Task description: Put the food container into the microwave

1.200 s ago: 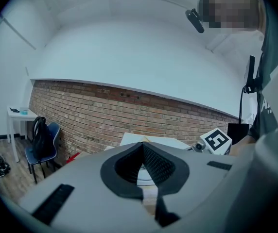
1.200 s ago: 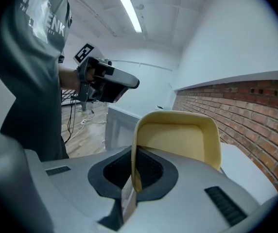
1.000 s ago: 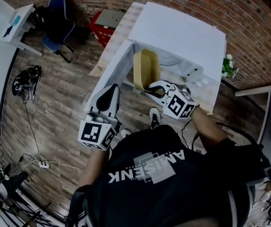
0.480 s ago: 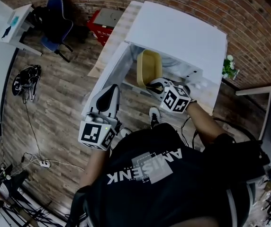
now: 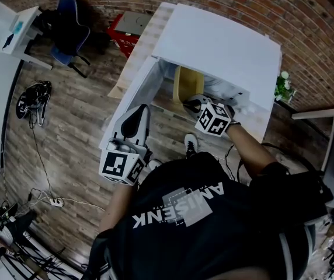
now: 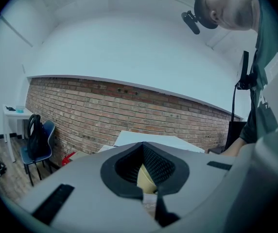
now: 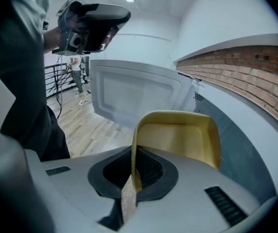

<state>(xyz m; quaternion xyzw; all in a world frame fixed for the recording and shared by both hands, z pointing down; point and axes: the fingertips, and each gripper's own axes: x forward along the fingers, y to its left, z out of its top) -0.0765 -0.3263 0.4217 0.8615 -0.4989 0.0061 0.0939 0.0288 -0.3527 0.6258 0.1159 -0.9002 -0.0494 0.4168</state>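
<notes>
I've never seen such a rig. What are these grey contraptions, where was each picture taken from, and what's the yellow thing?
No robot here: a person holds a two-jaw gripper in each hand. The top-down picture comes from a camera on their head; the other two come from cameras riding on the grippers. The right gripper is shut on the rim of a yellow food container, held at the opening of a white microwave whose door stands open. The microwave sits on a wooden table. The left gripper is shut, with nothing in it.
</notes>
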